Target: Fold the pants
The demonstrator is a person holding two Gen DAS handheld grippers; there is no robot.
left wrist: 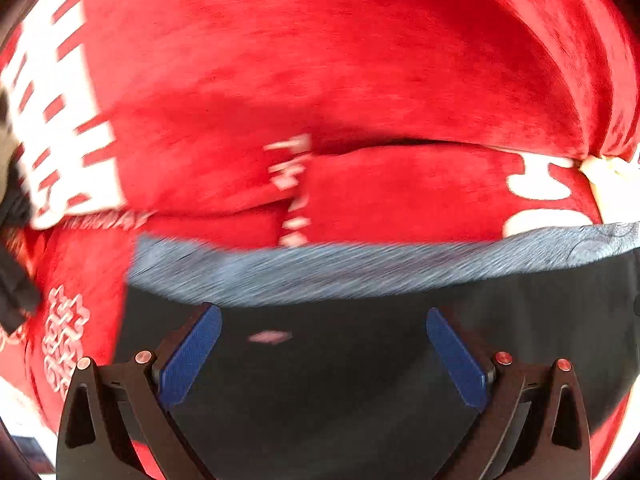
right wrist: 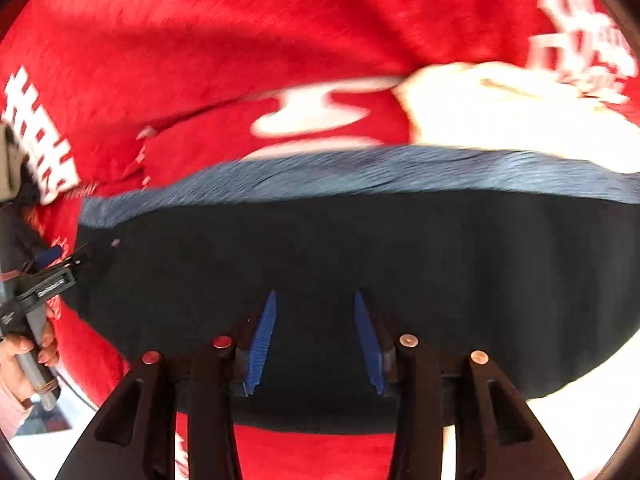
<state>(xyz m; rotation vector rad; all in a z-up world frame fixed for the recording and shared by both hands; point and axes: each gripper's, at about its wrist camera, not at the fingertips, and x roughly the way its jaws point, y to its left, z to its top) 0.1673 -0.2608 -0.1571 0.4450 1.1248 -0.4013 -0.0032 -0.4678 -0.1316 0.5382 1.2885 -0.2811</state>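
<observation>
— Dark pants point(right wrist: 320, 264) lie flat on the red blanket point(right wrist: 224, 40), long axis running left to right, blue-grey band point(right wrist: 360, 172) along the far edge.
— And the fingers?
— Left gripper point(left wrist: 324, 340) spread wide, empty, over the pants' left end. Right gripper point(right wrist: 314, 320) part-open, nothing pinched, nearer the middle. Bedding underneath; room unseen.

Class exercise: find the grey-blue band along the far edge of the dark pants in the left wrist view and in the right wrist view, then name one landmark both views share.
Left wrist view: the grey-blue band crosses the middle, sagging leftward, beyond the dark pants.
Right wrist view: it crosses just above centre.
Shared landmark: the red blanket with white characters, directly beyond the band.
</observation>
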